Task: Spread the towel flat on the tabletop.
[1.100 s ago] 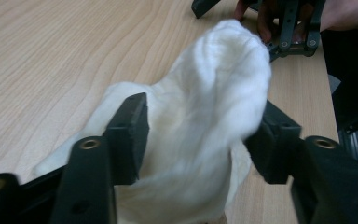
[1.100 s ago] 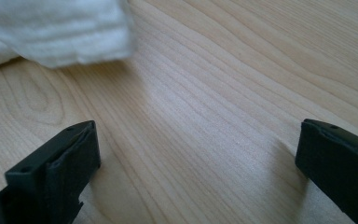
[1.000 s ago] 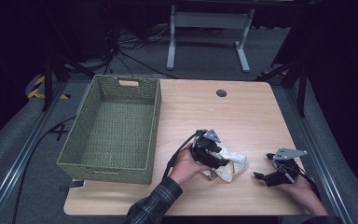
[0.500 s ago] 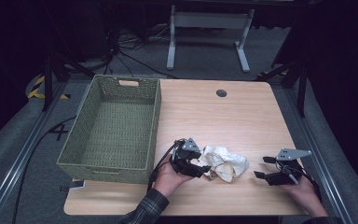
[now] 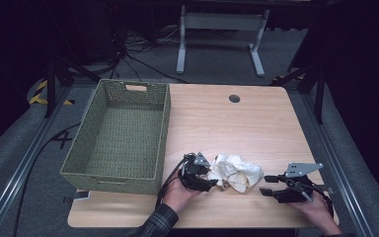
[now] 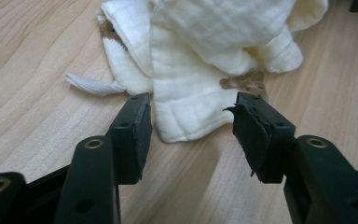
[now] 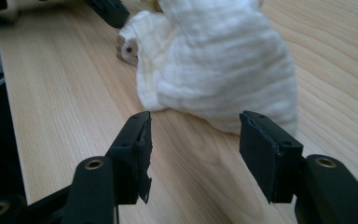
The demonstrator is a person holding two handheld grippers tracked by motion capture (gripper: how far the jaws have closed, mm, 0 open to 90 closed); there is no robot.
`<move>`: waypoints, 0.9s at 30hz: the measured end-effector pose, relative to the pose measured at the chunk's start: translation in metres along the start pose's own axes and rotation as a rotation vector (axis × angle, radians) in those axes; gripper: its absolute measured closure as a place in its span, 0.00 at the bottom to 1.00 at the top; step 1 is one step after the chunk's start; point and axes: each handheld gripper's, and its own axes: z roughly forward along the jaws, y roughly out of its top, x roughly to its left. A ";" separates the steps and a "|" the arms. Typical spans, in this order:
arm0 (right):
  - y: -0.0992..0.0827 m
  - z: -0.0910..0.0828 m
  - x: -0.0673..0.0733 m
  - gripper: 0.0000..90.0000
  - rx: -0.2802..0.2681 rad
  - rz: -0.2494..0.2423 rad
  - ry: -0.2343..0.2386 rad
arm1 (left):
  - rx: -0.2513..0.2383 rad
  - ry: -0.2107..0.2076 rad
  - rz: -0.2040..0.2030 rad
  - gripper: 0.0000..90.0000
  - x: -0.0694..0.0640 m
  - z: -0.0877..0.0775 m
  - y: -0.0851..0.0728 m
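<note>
High view: a crumpled cream cloth lies bunched on the wooden table, near the front edge and to the right of the woven green basket. It is a soft heap of folds with a few tan patches showing. The left gripper sits at the cloth's left edge, its tips right at the fabric. The right gripper lies near the cloth's right side, its tips just short of it, with a grey 3-cornered plate on top.

Left gripper view: the 2 black jaws stand apart, and a flat, hemmed corner of the cloth reaches into the gap between them. The pads do not press on it, so this claw is released, though its jaws have just been closing. The fabric is off-white, a fine woven gauze in layers, with a thin tape or strap end trailing to the left and a brown patch near the right pad.

Right gripper view: the jaws are parted with bare table between them; they have just been closing too, with nothing in their grasp. The cloth rises as a rounded, ribbed mound just beyond the tips.
</note>
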 end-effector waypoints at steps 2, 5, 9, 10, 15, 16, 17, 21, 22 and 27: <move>0.001 0.002 0.001 0.49 0.000 0.003 0.005 | 0.011 0.000 0.013 0.55 0.001 0.002 0.000; 0.009 0.012 0.008 0.52 0.010 -0.005 0.013 | 0.021 0.009 0.023 0.63 0.000 0.003 0.000; 0.014 0.020 0.011 0.54 0.013 -0.006 0.000 | 0.027 0.051 0.051 0.73 -0.002 0.004 0.001; 0.015 0.023 0.011 0.56 0.011 -0.004 -0.006 | 0.033 0.052 0.052 0.77 -0.002 0.003 0.001; 0.018 0.031 0.007 0.70 0.034 -0.001 -0.008 | 0.056 0.040 0.041 0.89 -0.002 0.003 0.002; 0.018 0.032 0.005 0.76 0.037 0.000 -0.012 | 0.057 0.031 0.056 0.91 -0.001 0.003 0.003; 0.018 0.032 0.004 0.82 0.037 0.001 -0.007 | 0.063 0.030 0.050 0.91 -0.001 0.003 0.003; 0.019 0.026 -0.002 0.94 0.020 0.014 -0.012 | 0.057 0.025 0.037 0.92 0.000 0.003 0.003; 0.019 0.024 -0.003 0.94 0.017 0.014 -0.015 | 0.066 0.022 0.039 0.92 0.000 0.003 0.004; 0.022 0.013 -0.012 0.94 -0.012 0.025 -0.038 | 0.051 0.030 0.038 0.92 -0.001 0.004 0.003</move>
